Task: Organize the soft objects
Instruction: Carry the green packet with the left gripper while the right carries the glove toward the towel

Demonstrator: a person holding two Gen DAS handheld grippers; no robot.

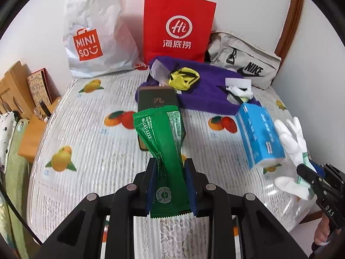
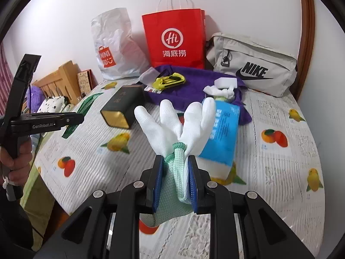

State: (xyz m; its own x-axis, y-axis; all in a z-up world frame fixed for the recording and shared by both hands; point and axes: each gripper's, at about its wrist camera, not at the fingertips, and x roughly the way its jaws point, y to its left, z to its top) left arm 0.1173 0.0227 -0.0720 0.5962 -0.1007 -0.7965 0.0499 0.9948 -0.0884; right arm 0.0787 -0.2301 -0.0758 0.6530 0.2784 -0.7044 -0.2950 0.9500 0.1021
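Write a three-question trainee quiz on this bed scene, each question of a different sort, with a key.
1. True or false: the left gripper is shut on a green packet.
2. What does the right gripper hold? A) white gloves B) the blue tissue pack C) the yellow item
3. Fill in: the yellow item lies on the ______ cloth.

Key
1. True; its pads pinch the packet's lower part.
2. A; they are clamped by their greenish cuffs, fingers pointing up.
3. Purple; it is spread in front of the red paper bag and grey Nike bag.
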